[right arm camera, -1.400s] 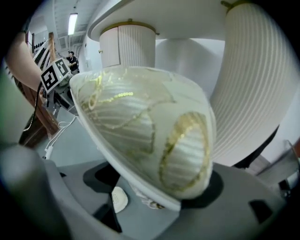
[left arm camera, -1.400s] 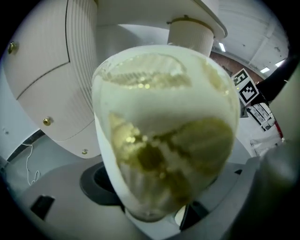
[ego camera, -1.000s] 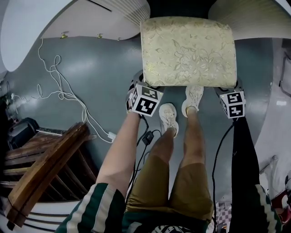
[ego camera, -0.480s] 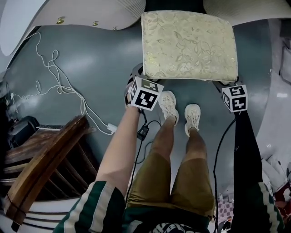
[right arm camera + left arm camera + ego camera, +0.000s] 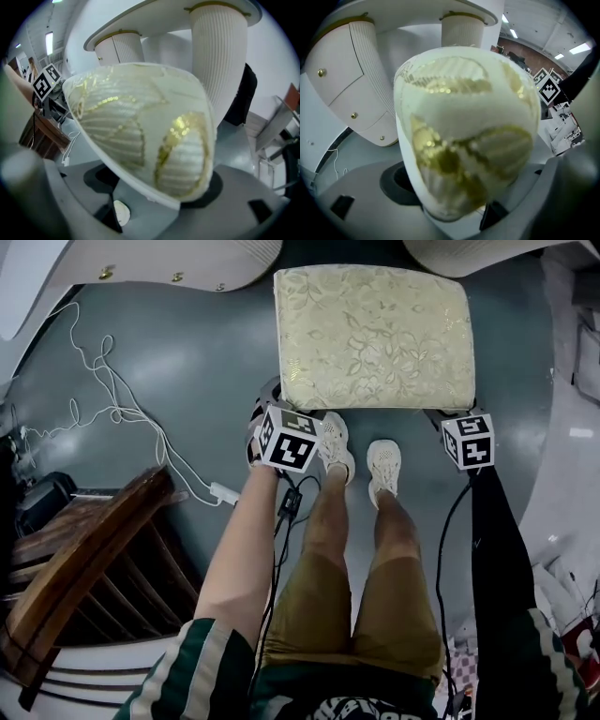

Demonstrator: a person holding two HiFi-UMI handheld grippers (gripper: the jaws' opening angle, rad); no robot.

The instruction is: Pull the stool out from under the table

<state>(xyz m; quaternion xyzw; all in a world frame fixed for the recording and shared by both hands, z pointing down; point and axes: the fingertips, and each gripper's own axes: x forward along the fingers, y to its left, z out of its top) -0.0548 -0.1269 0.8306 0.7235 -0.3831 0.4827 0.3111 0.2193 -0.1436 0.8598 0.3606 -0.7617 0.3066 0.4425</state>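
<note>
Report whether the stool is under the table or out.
Out: the stool cushion shows whole, the white table covering none of it.

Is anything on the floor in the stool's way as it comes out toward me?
Yes: your own shoes stand just in front of the stool's near edge, and a black cable lies beside them. Nothing else visible blocks the path.

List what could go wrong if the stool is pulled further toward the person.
1. The shoes stand right at the stool's near edge, so it may hit the feet.
2. A black cable lies on the floor beside them; stepping back may snag it.
3. The left gripper and right gripper each hold only a cushioned corner. The right's jaws have just closed slightly, yet either may slip.
</note>
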